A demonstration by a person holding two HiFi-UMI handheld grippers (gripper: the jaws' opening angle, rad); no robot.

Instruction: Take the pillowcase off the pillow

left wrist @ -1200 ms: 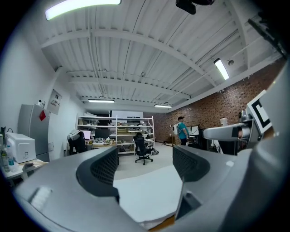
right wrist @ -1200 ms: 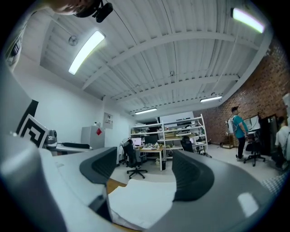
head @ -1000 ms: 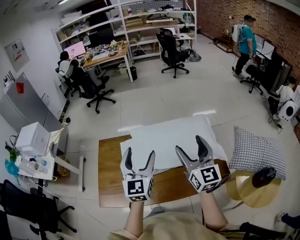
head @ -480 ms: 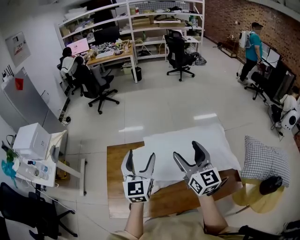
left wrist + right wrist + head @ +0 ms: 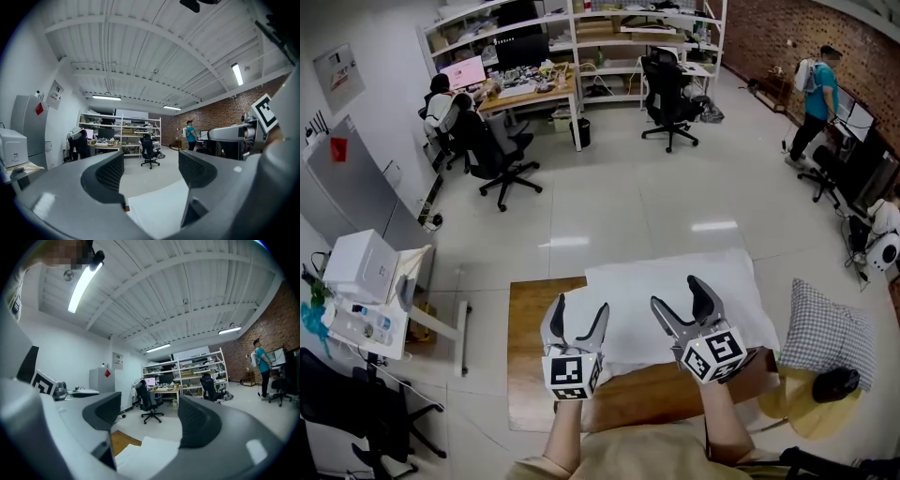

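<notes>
Your left hand-held gripper [image 5: 579, 306] and right hand-held gripper [image 5: 677, 292], both wide and empty, face the pillow [image 5: 722, 272] in its pillowcase [image 5: 745, 305] at 12 o'clock on the counter [image 5: 530, 375], long axis 9-to-3, right one slightly nearer.

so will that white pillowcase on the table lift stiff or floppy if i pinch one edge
Probably floppy: the white pillowcase lies flat and low on the wooden table, so a pinched edge would likely lift alone and sag. It looks light, and might slide on the wood when tugged.
</notes>
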